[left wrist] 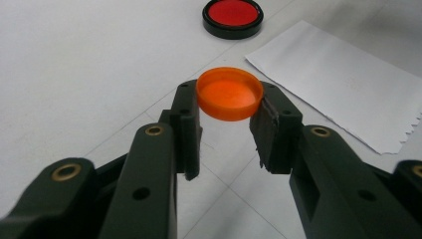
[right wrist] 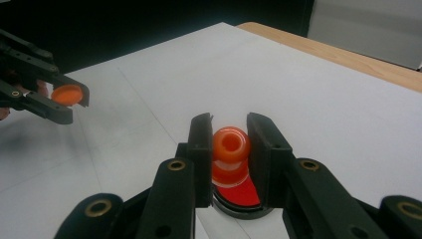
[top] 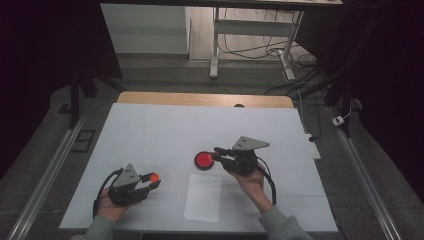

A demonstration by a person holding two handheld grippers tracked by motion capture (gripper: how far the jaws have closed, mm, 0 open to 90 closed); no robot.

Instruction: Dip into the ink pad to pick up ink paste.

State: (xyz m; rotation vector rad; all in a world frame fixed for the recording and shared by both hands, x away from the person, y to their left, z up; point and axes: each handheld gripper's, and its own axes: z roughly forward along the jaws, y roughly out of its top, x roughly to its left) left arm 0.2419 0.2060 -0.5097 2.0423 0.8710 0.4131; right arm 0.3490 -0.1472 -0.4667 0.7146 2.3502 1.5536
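Observation:
My left gripper [left wrist: 229,99] is shut on a small orange cap [left wrist: 230,93], held by its rim a little above the white table; it sits at the front left [top: 154,178]. My right gripper [right wrist: 230,127] is shut on an orange round-topped piece [right wrist: 230,144] with a hole in its top. That piece hangs right over a black-rimmed red pad [right wrist: 239,196], and I cannot tell whether it touches it. From above, the right gripper [top: 216,153] reaches the pad [top: 202,161] from the right. The left gripper with its cap [right wrist: 66,93] shows far off to the left.
A white sheet of paper [top: 203,197] with a torn front edge lies flat between the two hands, also beside the pad [left wrist: 338,84]. The white table cover [top: 150,135] ends at a wooden strip [top: 200,99] at the back. Desk legs and cables [top: 250,50] stand beyond.

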